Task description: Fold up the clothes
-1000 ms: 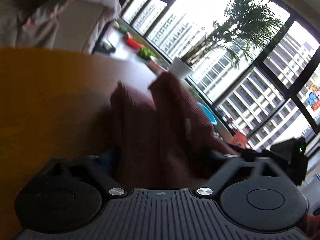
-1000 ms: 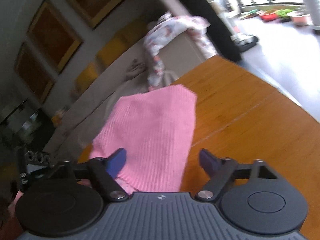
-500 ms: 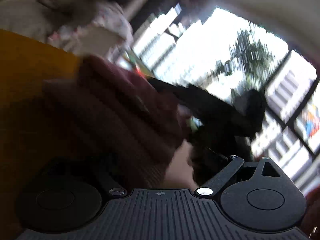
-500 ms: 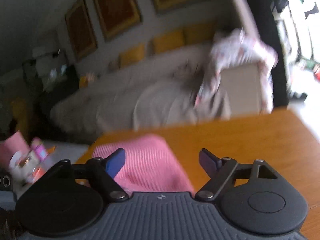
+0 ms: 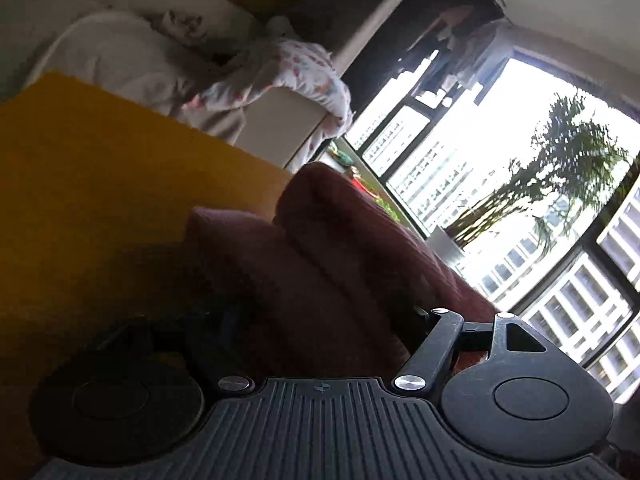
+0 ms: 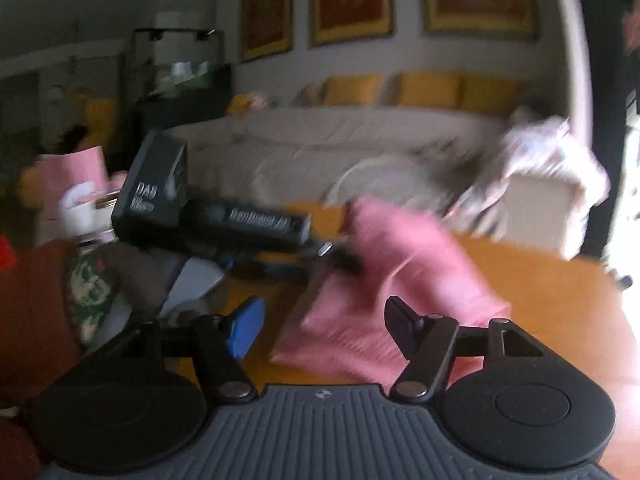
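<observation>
A pink ribbed knit garment (image 6: 396, 280) lies bunched on the orange wooden table (image 6: 560, 300). In the left wrist view it looks dark maroon (image 5: 320, 264) against the window light and fills the space between my left gripper's fingers. My left gripper (image 5: 320, 320) is shut on the garment; its fingertips are hidden in the cloth. In the right wrist view the left gripper (image 6: 332, 254) shows holding the garment's far edge. My right gripper (image 6: 320, 326) is open, with only a low fold of the garment between its fingers.
A beige sofa (image 6: 320, 148) with yellow cushions and a floral cloth (image 6: 552, 156) over its arm stands behind the table. Large windows (image 5: 520, 184) and a potted palm (image 5: 560, 176) are to the right. A person's arm in a rust sleeve (image 6: 32, 320) is at left.
My right gripper has swung left and now faces the sofa and the left gripper. The left gripper has turned while keeping hold of the garment, which has been pulled into a bunch.
</observation>
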Tool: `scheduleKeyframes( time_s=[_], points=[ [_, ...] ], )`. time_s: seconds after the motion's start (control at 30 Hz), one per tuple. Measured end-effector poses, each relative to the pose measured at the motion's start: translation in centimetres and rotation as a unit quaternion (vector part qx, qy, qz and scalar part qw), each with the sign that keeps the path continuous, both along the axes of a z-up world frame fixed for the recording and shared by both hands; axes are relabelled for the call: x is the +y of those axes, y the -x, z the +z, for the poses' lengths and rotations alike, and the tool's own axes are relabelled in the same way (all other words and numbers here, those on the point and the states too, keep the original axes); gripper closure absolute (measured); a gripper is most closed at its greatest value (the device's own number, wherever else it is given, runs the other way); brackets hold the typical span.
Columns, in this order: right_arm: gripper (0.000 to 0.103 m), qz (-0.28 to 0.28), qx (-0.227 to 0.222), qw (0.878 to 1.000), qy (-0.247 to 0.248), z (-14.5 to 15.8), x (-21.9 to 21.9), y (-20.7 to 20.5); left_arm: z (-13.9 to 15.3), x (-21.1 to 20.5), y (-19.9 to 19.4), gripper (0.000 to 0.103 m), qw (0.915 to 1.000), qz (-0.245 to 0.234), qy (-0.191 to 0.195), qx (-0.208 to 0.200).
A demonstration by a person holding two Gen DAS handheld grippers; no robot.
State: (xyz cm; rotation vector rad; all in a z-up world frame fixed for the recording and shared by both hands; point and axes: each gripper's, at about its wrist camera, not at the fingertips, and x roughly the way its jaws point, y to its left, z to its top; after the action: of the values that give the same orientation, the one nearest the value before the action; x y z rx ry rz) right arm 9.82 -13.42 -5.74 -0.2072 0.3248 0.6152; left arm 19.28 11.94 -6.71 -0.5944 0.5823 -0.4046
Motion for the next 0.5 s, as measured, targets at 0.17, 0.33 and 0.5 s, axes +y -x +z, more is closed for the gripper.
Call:
scheduleKeyframes(
  time_s=[0.17,0.33,0.5],
  points=[
    [0.033,-0.074,-0.073,0.989,0.109,0.0,1.0,-0.1,-0.1,0.3,-0.2,0.024,1.0,0.002,-0.009,0.002],
    [0.033,-0.079,-0.081,0.983,0.146,-1.5,2.5,-1.8,0.4,0.1,0.5,0.024,0.9997,0.005,-0.025,-0.001],
    [0.056,-0.138,-0.024,0.989,0.041,-1.2,1.0,-6.2,0.7,-0.3,0.6,0.03,0.9992,-0.009,-0.04,-0.003]
  ],
)
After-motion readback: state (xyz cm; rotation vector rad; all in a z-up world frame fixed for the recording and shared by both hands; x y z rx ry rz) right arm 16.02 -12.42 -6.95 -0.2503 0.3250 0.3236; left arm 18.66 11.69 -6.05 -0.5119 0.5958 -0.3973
